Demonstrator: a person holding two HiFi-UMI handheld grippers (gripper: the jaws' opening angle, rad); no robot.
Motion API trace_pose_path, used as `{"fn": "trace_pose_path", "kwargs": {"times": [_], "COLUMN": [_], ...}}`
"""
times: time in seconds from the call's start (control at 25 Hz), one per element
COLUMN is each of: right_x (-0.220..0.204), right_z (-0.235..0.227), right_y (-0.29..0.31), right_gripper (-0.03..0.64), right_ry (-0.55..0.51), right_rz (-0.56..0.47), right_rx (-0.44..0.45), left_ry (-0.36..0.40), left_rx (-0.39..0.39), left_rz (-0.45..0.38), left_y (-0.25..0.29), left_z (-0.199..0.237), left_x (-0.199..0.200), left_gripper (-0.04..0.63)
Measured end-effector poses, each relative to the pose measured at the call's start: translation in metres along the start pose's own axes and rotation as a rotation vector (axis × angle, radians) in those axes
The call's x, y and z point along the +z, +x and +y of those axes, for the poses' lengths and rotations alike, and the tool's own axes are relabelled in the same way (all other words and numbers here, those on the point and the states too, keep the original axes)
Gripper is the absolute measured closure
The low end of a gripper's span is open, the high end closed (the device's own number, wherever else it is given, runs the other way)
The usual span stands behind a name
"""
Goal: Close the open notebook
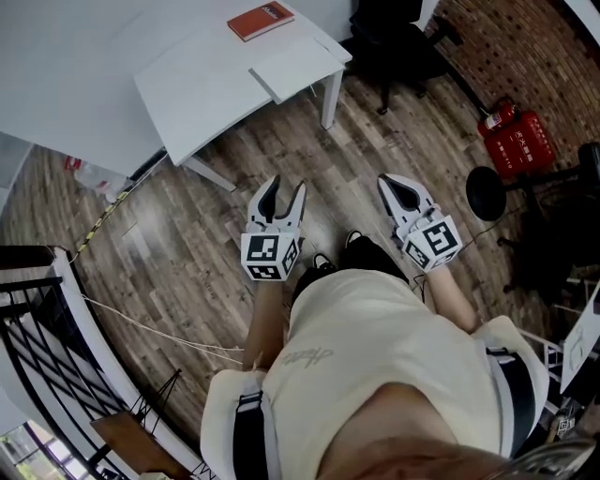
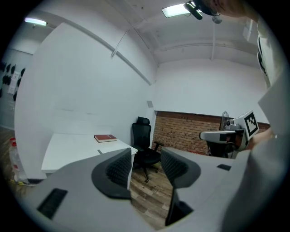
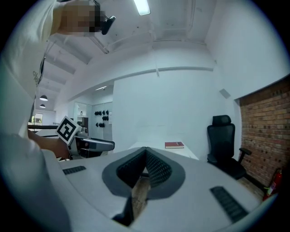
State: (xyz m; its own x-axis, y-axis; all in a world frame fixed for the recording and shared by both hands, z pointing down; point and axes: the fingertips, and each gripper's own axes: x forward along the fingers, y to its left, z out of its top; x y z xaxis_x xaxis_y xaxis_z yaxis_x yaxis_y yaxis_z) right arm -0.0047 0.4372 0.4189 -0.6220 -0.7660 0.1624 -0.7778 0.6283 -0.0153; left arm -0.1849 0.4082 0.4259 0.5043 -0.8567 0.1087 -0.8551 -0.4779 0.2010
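Standing well back from the white table [image 1: 202,89], the person is holding both grippers out over the wooden floor [image 1: 187,244], and neither is touching anything. The left gripper [image 1: 285,192] is showing its jaws spread wide with only floor and room between them. The right gripper [image 1: 398,192] is showing its jaws pressed together at the tips, pinching nothing.

The open notebook [image 1: 298,67] is lying flat at the near corner of the table, its pale pages facing up, well apart from both grippers. A red book [image 1: 261,20] is sitting farther back on the same table, near the notebook but not touching it.

The step in hand looks like the approach, so nothing of the closing is done yet. Doing it well probably means walking up until the notebook is within easy reach, then bringing the spread left gripper low to one outer edge of the cover. Sliding a jaw under that edge, lifting it, and folding it over the spine should work better than pushing from above. The right gripper could be steadying the other half so the notebook is not sliding off the corner.
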Motion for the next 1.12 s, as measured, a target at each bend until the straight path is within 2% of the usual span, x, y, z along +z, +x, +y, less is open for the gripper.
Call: {"fn": "trace_pose_path", "kwargs": {"times": [0.2, 0.36, 0.44, 0.64, 0.8, 1.12], "right_x": [-0.007, -0.011, -0.012, -0.021, -0.006, 0.002], "right_z": [-0.005, -0.022, -0.036, -0.069, -0.097, -0.153], "right_y": [0.008, 0.016, 0.02, 0.036, 0.065, 0.111], "right_gripper": [0.609, 0.61, 0.609, 0.609, 0.609, 0.609], "right_ry": [0.018, 0.152, 0.174, 0.14, 0.082, 0.09], "right_rz": [0.022, 0.006, 0.006, 0.032, 0.012, -0.018], "right_rx": [0.0, -0.002, -0.007, 0.008, 0.023, 0.136], "left_ry": [-0.006, -0.061, -0.064, -0.035, -0.023, 0.03], "left_rx": [0.022, 0.02, 0.017, 0.02, 0.034, 0.084], "left_rz": [0.014, 0.04, 0.058, 0.086, 0.111, 0.108], "left_y": [0.008, 0.019, 0.03, 0.069, 0.107, 0.186], "left_z": [0.01, 0.012, 0.009, 0.006, 0.016, 0.03], "left_x": [-0.006, -0.018, -0.021, -0.019, -0.011, 0.022], "left_gripper": [0.379, 0.39, 0.39, 0.39, 0.393, 0.394]}}
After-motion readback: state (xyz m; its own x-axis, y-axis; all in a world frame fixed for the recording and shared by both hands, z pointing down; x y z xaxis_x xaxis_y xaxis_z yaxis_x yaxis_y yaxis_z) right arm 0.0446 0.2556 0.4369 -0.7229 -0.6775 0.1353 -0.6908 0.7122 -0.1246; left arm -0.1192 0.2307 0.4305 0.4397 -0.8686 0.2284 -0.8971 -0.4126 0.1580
